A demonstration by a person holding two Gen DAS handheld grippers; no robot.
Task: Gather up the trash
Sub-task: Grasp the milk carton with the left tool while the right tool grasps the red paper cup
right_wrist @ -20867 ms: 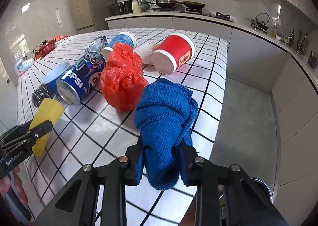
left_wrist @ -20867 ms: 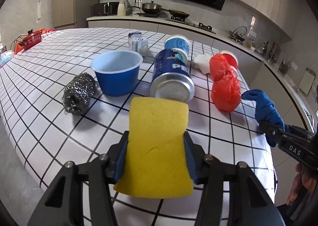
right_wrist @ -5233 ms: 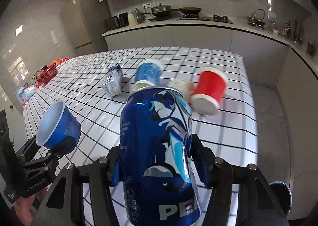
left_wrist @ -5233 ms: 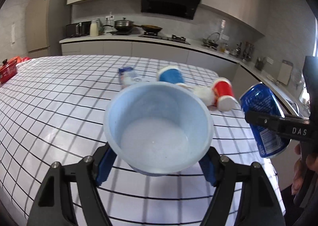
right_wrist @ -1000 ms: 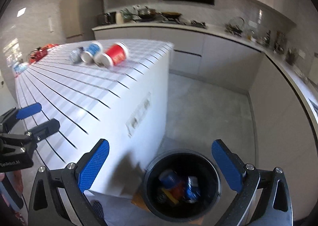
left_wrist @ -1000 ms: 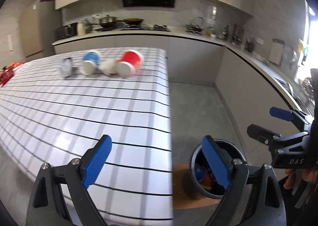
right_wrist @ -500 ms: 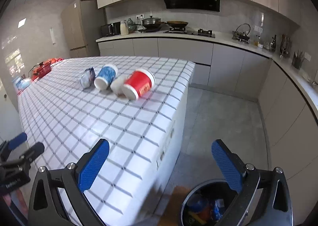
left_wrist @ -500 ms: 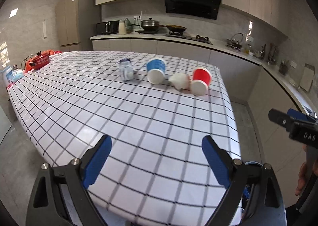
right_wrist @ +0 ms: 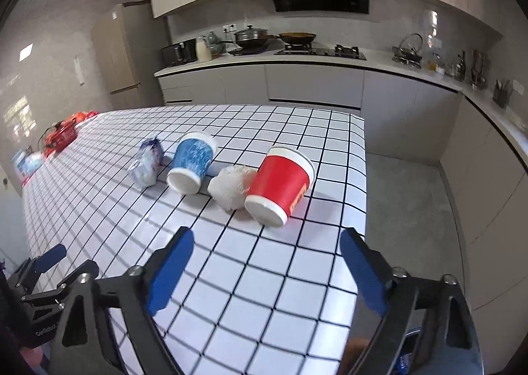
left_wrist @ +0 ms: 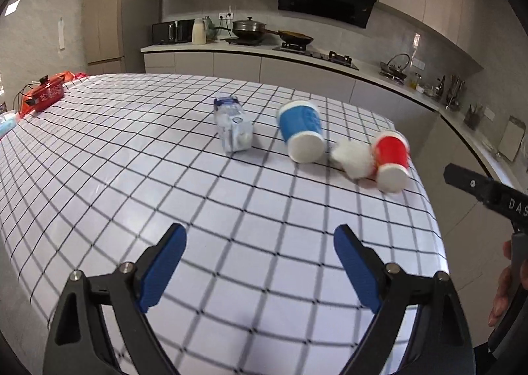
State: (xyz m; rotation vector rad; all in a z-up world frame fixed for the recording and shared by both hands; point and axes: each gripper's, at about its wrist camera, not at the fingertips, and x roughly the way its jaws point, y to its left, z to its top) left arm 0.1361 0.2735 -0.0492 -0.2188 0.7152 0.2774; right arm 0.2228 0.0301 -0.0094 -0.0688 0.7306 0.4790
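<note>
On the checked table [left_wrist: 132,150] [right_wrist: 270,262] lie a crumpled blue-white carton [left_wrist: 233,128] [right_wrist: 147,163], a blue paper cup on its side [left_wrist: 302,132] [right_wrist: 192,162], a white crumpled tissue [left_wrist: 353,158] [right_wrist: 231,186] and a red paper cup on its side [left_wrist: 391,157] [right_wrist: 281,186]. My left gripper [left_wrist: 260,244] is open and empty above the table's near part. My right gripper [right_wrist: 265,249] is open and empty, just short of the red cup and tissue. The right gripper also shows at the right edge of the left wrist view [left_wrist: 485,191].
A red pot [left_wrist: 46,94] [right_wrist: 62,135] sits at the table's far left end. Kitchen counters with a stove and pans [left_wrist: 264,36] run along the back wall. Grey floor [right_wrist: 406,210] lies right of the table's edge.
Both grippers have swung up from the trash bin on the floor and moved closer to the table. The cups, tissue and carton now look nearer in both views.
</note>
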